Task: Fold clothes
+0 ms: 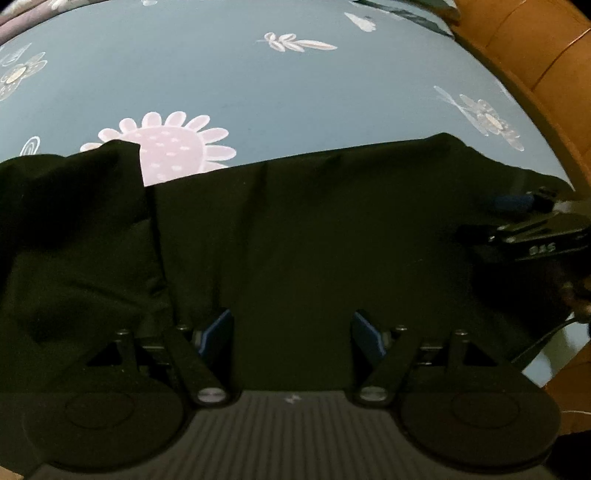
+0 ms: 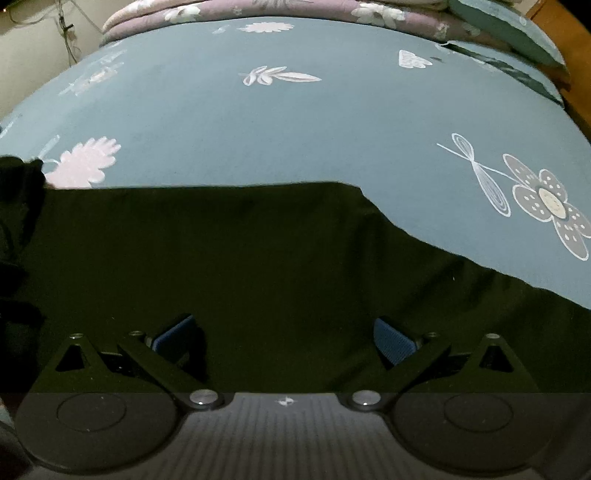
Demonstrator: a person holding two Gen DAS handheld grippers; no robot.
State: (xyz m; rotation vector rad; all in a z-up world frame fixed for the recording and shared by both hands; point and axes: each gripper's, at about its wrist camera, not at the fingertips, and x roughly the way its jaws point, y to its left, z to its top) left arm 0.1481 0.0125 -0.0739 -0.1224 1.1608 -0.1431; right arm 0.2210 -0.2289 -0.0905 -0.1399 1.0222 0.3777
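Note:
A black garment [image 1: 295,236] lies spread on a blue flowered bedsheet [image 1: 221,81]. Its left part is folded over into a raised flap [image 1: 81,229]. My left gripper [image 1: 291,332] hovers over the cloth, open, with nothing pinched between its blue pads [image 1: 218,328]. The right gripper's black body [image 1: 535,236] shows at the right edge of the left wrist view. In the right wrist view the same garment [image 2: 240,266] fills the lower half on the sheet [image 2: 295,129]. There my right gripper [image 2: 284,336] stands open above the cloth, its blue pads [image 2: 395,339] wide apart.
A wooden bed frame [image 1: 532,55] curves along the right side. Folded purple flowered bedding [image 2: 258,9] and a pillow [image 2: 509,26] lie at the head of the bed. A wall with hanging cables [image 2: 62,29] is at the far left.

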